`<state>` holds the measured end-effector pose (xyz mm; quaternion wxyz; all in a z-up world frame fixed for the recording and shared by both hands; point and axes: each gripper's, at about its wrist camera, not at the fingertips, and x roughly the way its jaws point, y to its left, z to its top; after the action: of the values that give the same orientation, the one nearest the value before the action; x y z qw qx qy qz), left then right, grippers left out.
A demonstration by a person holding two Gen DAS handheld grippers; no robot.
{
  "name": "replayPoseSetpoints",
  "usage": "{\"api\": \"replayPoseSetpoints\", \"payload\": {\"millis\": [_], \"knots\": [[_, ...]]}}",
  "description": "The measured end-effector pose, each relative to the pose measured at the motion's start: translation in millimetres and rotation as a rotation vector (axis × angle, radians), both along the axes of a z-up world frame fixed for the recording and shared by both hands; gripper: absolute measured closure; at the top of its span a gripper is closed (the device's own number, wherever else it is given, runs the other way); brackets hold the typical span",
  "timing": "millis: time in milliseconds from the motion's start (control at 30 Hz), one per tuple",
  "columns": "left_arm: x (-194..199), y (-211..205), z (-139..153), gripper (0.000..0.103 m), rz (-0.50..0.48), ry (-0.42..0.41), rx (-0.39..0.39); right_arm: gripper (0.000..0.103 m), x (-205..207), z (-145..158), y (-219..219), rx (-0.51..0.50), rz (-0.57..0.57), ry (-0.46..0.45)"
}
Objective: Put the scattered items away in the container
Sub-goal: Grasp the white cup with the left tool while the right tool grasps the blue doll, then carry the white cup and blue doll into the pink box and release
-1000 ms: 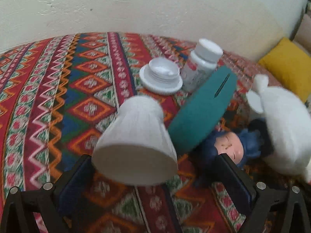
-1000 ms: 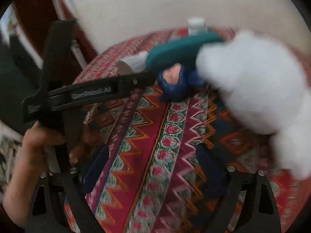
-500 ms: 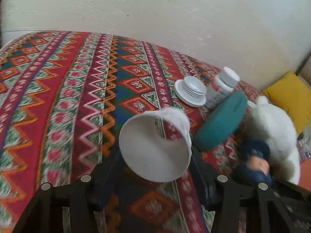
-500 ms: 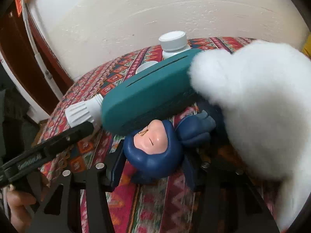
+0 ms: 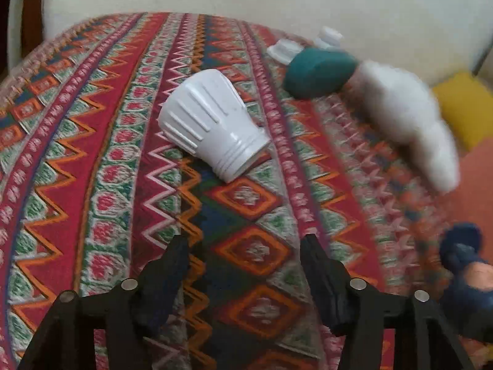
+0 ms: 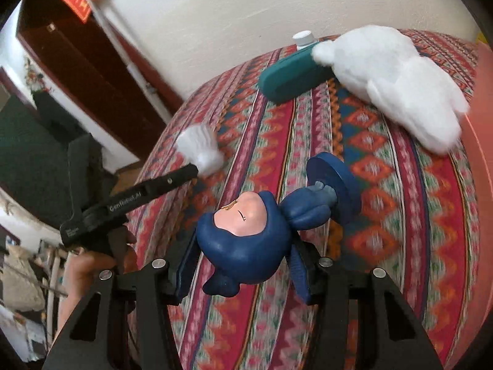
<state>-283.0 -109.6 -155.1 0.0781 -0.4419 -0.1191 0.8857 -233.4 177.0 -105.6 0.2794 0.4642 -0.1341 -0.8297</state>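
Observation:
A white ribbed cup [image 5: 215, 129] lies on its side on the patterned cloth, well ahead of my left gripper [image 5: 245, 240]. The left jaws are opening and nothing is between them. My right gripper [image 6: 243, 256] is shut on the head of a blue figurine [image 6: 246, 240], held tilted above the cloth with its round base pointing away. That figurine [image 5: 465, 277] also shows at the lower right of the left wrist view. From the right wrist view the cup [image 6: 200, 148] sits just beyond the left gripper [image 6: 185, 172].
A teal case [image 5: 317, 72], a white plush toy [image 5: 406, 120], a small white dish [image 5: 285, 51] and a white-capped bottle [image 5: 329, 35] lie at the far side of the cloth. A yellow cushion [image 5: 465, 108] sits at the right. A hand [image 6: 89, 265] holds the left tool.
The left gripper closed on the white cup, then let it go; it now lies ahead on the cloth. The right gripper closed on the blue figurine and carried it away from the teal case.

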Motion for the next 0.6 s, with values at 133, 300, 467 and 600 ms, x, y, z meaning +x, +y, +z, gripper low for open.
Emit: {"api": "replayPoseSetpoints", "payload": {"millis": [133,300,467,600], "knots": [[-8.6,-20.0,8.8,0.019,0.095,0.041,0.126,0.048,7.3,-23.5,-13.9,0.023,0.014,-0.045],[-51.3,-34.7,14.1,0.015,0.206,0.027,0.124,0.048,1.6,-34.9,-12.3,0.017,0.011,-0.058],[-74.6,-37.2,-3.6,0.041,0.238,-0.010,0.087,0.048,-6.7,-31.9,-12.2,0.013,0.030,-0.053],[-37.7,-33.8,7.5,0.041,0.203,0.059,0.110,0.048,-13.9,-28.9,-15.7,0.020,0.033,-0.033]]}}
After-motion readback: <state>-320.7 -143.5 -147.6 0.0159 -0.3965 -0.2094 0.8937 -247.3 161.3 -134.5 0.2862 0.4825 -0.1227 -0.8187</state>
